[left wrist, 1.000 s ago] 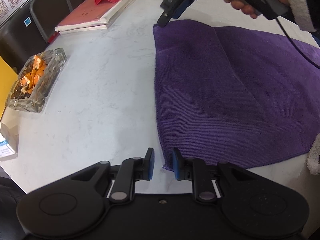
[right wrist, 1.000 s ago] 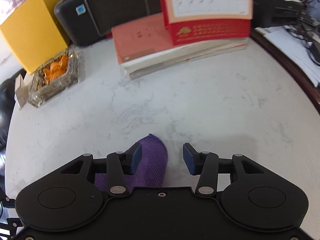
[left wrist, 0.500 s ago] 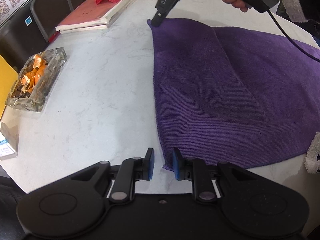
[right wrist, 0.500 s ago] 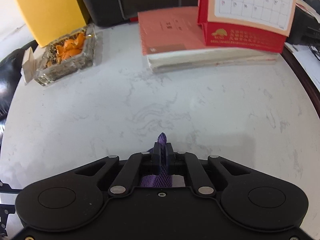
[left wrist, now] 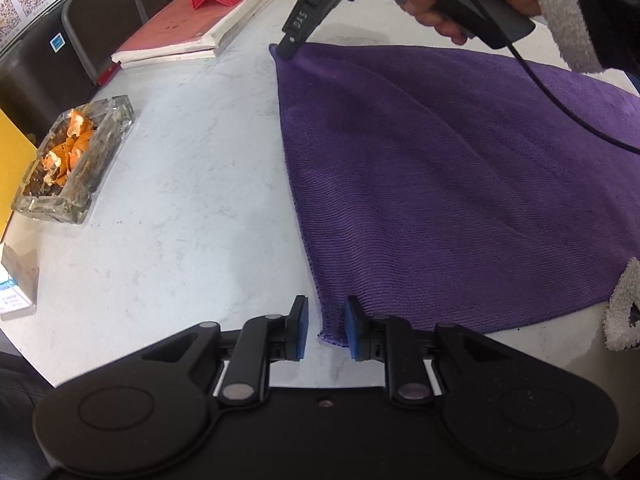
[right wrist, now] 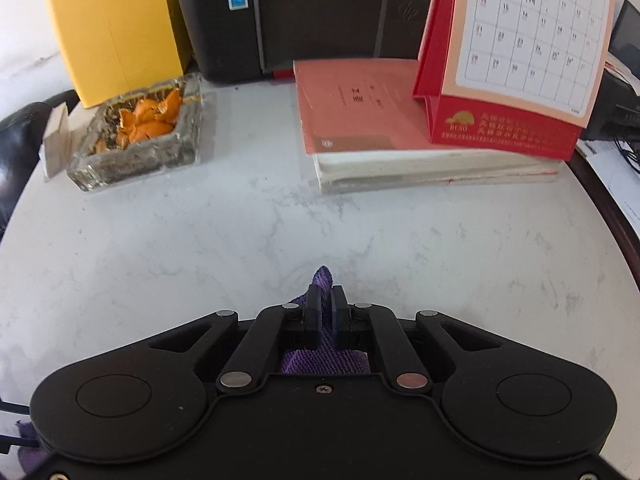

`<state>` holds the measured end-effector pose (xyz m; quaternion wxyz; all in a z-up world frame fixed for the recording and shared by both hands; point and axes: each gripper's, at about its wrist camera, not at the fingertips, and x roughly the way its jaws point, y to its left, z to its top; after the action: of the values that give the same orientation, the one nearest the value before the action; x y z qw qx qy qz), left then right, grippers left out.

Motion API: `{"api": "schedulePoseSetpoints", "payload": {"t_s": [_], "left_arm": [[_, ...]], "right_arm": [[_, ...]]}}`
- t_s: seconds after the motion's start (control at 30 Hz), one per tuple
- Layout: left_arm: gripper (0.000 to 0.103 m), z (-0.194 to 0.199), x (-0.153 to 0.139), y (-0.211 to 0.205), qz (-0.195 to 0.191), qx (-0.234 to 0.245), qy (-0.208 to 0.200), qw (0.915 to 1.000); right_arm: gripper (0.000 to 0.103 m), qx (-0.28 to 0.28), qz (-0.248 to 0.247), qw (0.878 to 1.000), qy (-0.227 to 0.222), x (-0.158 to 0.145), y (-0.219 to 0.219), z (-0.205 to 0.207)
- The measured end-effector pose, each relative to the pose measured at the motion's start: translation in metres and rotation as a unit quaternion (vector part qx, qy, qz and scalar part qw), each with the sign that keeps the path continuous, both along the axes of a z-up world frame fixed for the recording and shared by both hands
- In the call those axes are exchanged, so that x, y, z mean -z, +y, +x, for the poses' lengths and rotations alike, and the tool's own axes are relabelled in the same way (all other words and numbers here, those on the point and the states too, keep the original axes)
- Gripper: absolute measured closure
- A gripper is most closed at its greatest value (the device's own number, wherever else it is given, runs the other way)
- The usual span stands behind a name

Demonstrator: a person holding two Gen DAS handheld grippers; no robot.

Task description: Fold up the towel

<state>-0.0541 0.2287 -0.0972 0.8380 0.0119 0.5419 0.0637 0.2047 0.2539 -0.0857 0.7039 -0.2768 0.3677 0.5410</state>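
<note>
A purple towel (left wrist: 440,184) lies spread on the white marble table (left wrist: 192,168). My left gripper (left wrist: 325,328) is open, its blue pads on either side of the towel's near corner at the table's front edge. My right gripper (right wrist: 326,300) is shut on the towel's far corner (right wrist: 323,276), which sticks out between the fingers. In the left wrist view the right gripper (left wrist: 289,49) pinches that far corner, held by a hand.
A glass ashtray with orange peel (left wrist: 72,160) sits at the left, also in the right wrist view (right wrist: 140,132). Stacked books (right wrist: 400,148) with a red desk calendar (right wrist: 512,56), a black printer (right wrist: 304,12) and a yellow box (right wrist: 116,28) stand beyond.
My right gripper closed on the towel's far corner and has lifted it slightly. My left gripper has stayed open around the near corner.
</note>
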Motion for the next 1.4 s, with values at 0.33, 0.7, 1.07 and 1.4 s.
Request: {"api": "schedulePoseSetpoints", "payload": {"t_s": [0.33, 0.7, 1.07, 1.4], "left_arm": [[0.08, 0.0, 0.0, 0.003, 0.003, 0.01, 0.003, 0.9999], [0.078, 0.005, 0.0, -0.004, 0.032, 0.06, 0.019, 0.9975], [0.078, -0.002, 0.001, -0.009, 0.07, 0.071, 0.046, 0.994], [0.078, -0.006, 0.001, -0.008, 0.082, 0.075, 0.055, 0.9923]], "right_arm": [[0.066, 0.057, 0.057, 0.996, 0.034, -0.06, -0.062, -0.004], [0.063, 0.221, -0.055, 0.972, 0.06, -0.043, -0.301, -0.102], [0.065, 0.286, -0.08, 0.955, 0.028, -0.001, -0.336, -0.124], [0.065, 0.297, -0.061, 0.952, 0.046, 0.0, -0.341, -0.126]]}}
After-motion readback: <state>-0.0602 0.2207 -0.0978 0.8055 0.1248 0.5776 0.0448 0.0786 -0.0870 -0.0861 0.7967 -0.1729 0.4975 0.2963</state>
